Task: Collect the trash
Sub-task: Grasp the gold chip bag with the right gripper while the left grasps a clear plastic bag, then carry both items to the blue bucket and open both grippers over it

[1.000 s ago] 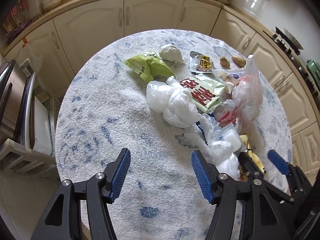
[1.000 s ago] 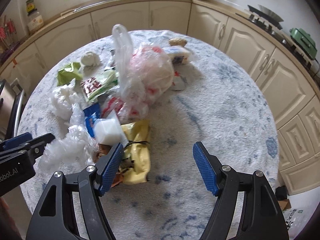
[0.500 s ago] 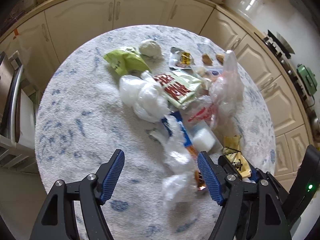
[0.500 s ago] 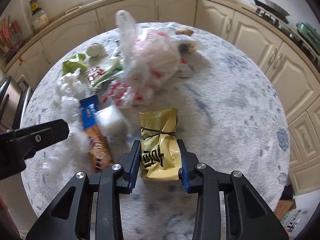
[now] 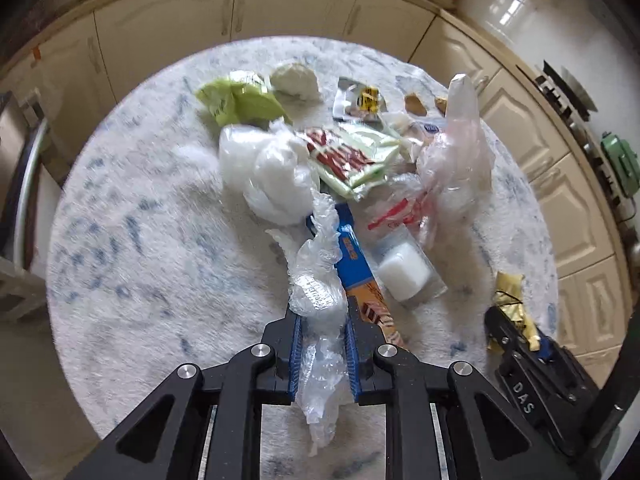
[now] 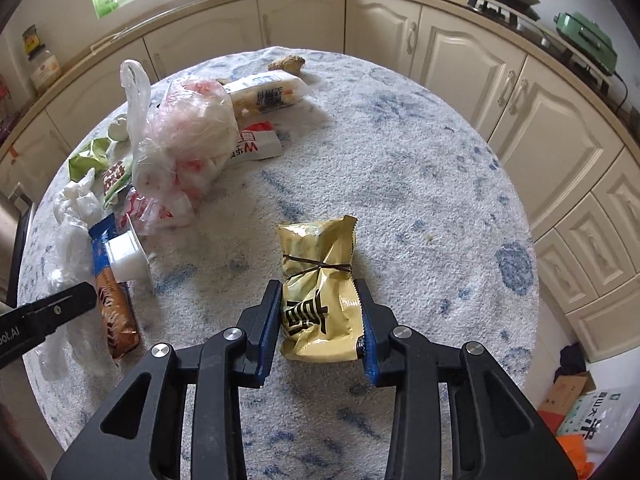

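Two tools, each closed on a piece of trash, over a round counter (image 5: 120, 240) with a white and blue speckled cover. Left wrist view: the left tool (image 5: 321, 354) is narrow, its blue pads pinching a crumpled clear plastic wrap (image 5: 318, 300); the wrap rises ahead of the tips and hangs down behind them; just right of the tips lies a blue and orange snack packet (image 5: 362, 276); beside that, a small white block in clear packaging (image 5: 404, 272); farther ahead sit a white plastic bag (image 5: 268, 172), a green wrapper (image 5: 236, 102) and a tall clear bag (image 5: 460, 152); far right, the right tool (image 5: 516, 330) grips something yellow. Right wrist view: the right tool (image 6: 318, 332) is closed on a yellow snack bag (image 6: 316, 280) tied round the middle with a dark band; the bag's top sticks out ahead of the tips; the rest of the trash lies well to the left and ahead, including the tall clear bag (image 6: 184, 136); the left tool shows at the far left edge.
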Demonstrator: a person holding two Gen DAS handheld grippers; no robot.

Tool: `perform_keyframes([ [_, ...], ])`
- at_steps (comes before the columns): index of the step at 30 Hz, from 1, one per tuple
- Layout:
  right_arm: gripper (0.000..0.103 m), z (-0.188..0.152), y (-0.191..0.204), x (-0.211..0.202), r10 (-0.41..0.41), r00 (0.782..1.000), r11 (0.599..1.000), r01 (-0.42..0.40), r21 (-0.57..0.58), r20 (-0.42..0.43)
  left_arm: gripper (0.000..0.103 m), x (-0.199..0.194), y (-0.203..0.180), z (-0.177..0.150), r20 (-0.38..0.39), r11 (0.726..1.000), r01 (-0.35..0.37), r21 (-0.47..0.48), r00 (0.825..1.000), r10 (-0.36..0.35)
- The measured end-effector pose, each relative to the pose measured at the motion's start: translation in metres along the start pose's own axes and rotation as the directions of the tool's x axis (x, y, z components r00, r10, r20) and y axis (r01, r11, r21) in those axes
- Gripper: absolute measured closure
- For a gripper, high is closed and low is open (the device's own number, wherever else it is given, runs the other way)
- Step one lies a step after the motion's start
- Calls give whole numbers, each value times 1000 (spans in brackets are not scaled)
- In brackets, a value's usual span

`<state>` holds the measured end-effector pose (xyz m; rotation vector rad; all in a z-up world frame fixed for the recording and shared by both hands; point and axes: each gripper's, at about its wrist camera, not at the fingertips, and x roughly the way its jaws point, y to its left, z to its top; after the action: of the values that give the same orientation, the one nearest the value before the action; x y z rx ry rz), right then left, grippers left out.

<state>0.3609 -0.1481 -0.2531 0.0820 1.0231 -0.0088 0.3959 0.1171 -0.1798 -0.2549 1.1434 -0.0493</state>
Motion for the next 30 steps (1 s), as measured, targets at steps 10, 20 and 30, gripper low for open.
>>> perform_keyframes([
  [10, 68, -8, 1, -24, 17, 999, 1000, -17, 6, 42, 88, -36, -4, -14, 58, 1000, -19, 23, 998, 18],
  [20, 68, -28, -6, -77, 7, 990, 1000, -10, 17, 138, 88, -83, -20, -47, 123, 996, -17, 84, 992, 7],
  [30, 68, -59, -32, -121, -25, 978, 998, 12, 64, 209, 88, -121, -44, -85, 170, 987, 1, 158, 985, -28],
])
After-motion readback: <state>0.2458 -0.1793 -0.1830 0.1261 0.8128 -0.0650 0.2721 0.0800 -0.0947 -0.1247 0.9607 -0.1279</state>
